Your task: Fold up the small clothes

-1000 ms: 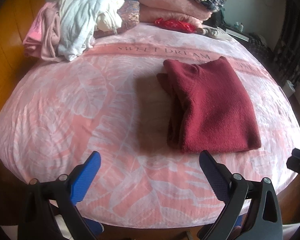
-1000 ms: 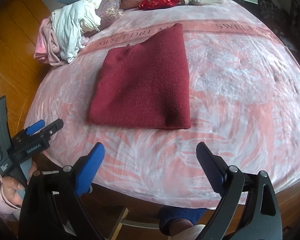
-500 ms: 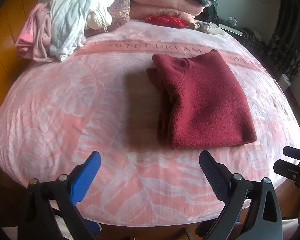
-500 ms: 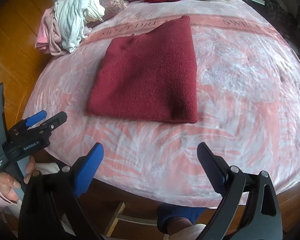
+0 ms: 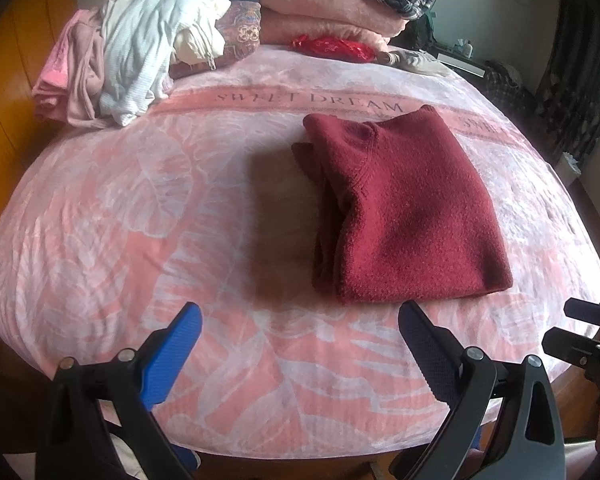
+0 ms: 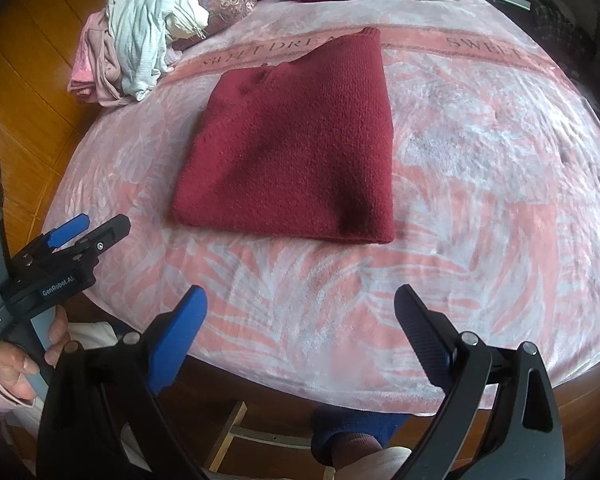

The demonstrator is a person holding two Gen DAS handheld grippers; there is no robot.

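A dark red knit sweater [image 5: 404, 208] lies folded into a flat rectangle on the pink leaf-print blanket [image 5: 140, 208]; it also shows in the right wrist view [image 6: 300, 148]. My left gripper [image 5: 300, 320] is open and empty, held near the blanket's front edge, short of the sweater. My right gripper [image 6: 300, 312] is open and empty, also back from the sweater's near edge. The left gripper's body shows at the left of the right wrist view [image 6: 60, 260], with the hand holding it.
A heap of unfolded white and pink clothes [image 5: 112, 72] sits at the back left. Folded pink blankets [image 5: 332, 12], a patterned cushion [image 5: 240, 36] and a red cloth [image 5: 332, 46] lie along the back. Wooden floor [image 6: 28, 80] is left of the table.
Both grippers have shifted slightly and tilted; the sweater sits a little lower and nearer in both views. The sweater itself has not moved. Both grippers stay open.
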